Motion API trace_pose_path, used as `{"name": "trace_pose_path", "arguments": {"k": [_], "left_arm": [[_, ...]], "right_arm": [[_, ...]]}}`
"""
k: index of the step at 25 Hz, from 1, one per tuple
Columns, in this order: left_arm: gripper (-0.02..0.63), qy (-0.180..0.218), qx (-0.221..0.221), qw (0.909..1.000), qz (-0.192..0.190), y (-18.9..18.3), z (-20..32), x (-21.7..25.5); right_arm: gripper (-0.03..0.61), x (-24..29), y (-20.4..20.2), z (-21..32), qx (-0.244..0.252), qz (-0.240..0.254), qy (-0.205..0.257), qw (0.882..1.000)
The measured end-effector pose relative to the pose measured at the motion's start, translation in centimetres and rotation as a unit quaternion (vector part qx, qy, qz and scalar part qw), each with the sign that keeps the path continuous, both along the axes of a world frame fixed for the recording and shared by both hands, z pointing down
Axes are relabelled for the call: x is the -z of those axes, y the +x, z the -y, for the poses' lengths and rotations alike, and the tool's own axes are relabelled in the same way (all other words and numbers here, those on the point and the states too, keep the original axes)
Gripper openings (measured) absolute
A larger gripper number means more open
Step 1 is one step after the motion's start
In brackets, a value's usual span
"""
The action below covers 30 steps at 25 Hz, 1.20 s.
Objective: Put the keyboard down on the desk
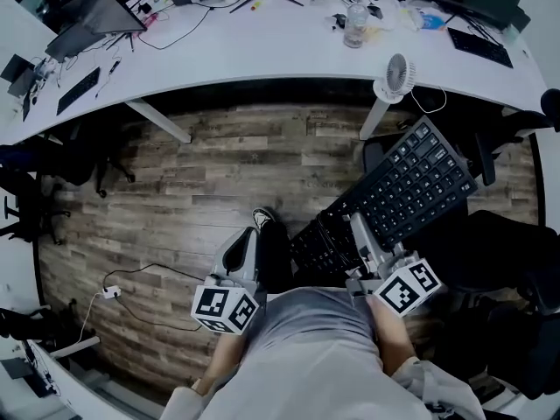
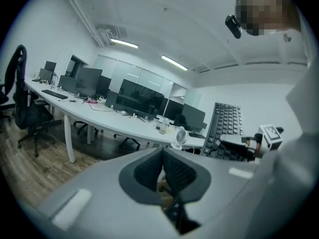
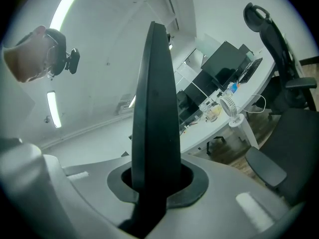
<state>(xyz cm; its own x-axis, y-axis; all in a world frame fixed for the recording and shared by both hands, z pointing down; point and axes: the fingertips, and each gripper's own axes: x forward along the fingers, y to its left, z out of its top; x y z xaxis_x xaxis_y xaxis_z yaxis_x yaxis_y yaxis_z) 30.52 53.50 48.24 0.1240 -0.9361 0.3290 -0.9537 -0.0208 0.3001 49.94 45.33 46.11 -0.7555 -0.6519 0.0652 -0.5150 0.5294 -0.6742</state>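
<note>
Our right gripper [image 1: 360,234] is clamped on the black keyboard [image 1: 394,191], held above the floor, near the white desk [image 1: 262,46]. Its own view shows only the keyboard's thin edge, which hides the pads. Our left gripper's [image 1: 239,254] jaws are together, empty.

Keyboard [image 1: 394,201] over floor [image 1: 201,191], desk [image 1: 262,51] ahead, fan [image 1: 395,77] on its near edge

right gripper [image 1: 361,237] holding keyboard [image 1: 413,185], desk [image 1: 262,51] beyond

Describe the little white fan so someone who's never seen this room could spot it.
Find the long curved white desk across the top of the head view. At its front edge, right of centre, stands the fan. It alone is round, white and grilled; the nearby container is clear.
</note>
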Motion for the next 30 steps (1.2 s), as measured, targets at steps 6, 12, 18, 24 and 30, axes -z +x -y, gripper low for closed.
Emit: {"name": "trace_pose_path", "arguments": {"k": [6,12,18,24,30], "left_arm": [[0.000,-0.015,-0.005,0.9999,-0.004,-0.8,0.9,-1.0],[0.000,-0.002,-0.010,0.9998,0.015,-2.2,3.0,-0.4],[0.000,0.018,0.000,0.9998,0.011,-5.2,5.6,1.2],[0.000,0.061,0.021,0.9978,0.016,-10.3,10.0,5.1],[0.000,0.108,0.025,0.9934,0.030,-13.7,13.5,9.9]], "right_arm": [[0.075,-0.7,-0.8,1.1,0.007,0.000,-0.008,1.000],[0.074,-0.4,-2.3,2.7,0.015,-0.024,0.005,1.000],[0.074,0.8,-5.1,5.0,0.026,-0.044,0.021,0.998],[0.072,3.1,-8.7,8.7,0.033,-0.071,0.040,0.996],[0.071,5.9,-11.9,11.9,0.040,-0.115,0.077,0.990]]}}
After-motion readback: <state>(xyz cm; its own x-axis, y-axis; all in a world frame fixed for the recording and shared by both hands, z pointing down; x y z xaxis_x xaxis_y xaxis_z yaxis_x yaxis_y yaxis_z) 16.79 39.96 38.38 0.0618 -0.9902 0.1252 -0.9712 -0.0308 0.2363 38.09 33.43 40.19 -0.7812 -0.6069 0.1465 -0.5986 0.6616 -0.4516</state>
